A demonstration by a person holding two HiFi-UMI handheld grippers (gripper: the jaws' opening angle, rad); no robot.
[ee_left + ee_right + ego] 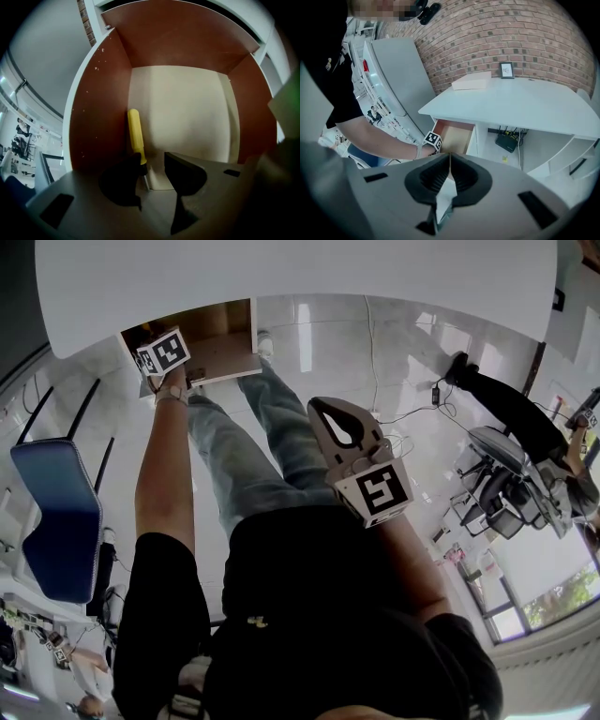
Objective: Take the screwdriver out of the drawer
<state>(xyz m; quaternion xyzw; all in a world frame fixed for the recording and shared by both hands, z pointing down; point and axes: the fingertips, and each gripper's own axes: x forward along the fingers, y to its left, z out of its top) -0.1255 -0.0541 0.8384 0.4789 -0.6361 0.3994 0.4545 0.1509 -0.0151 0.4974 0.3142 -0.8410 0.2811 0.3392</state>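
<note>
The yellow-handled screwdriver (134,131) lies inside the open wooden drawer (187,117), along its left wall, with the metal shaft pointing toward me. My left gripper (152,164) is open in the drawer mouth; the shaft sits just inside its left fingertip (127,165), and I see no grip on it. In the head view this gripper's marker cube (164,352) is at the drawer (225,343) under the white desk. My right gripper (321,409) is shut on nothing, held in front of the body, away from the drawer (453,135).
The white desk top (300,277) overhangs the drawer. A blue chair (58,521) stands at the left, and office chairs (511,474) with cables on the floor at the right. A router (506,140) sits under the desk beside the drawer unit.
</note>
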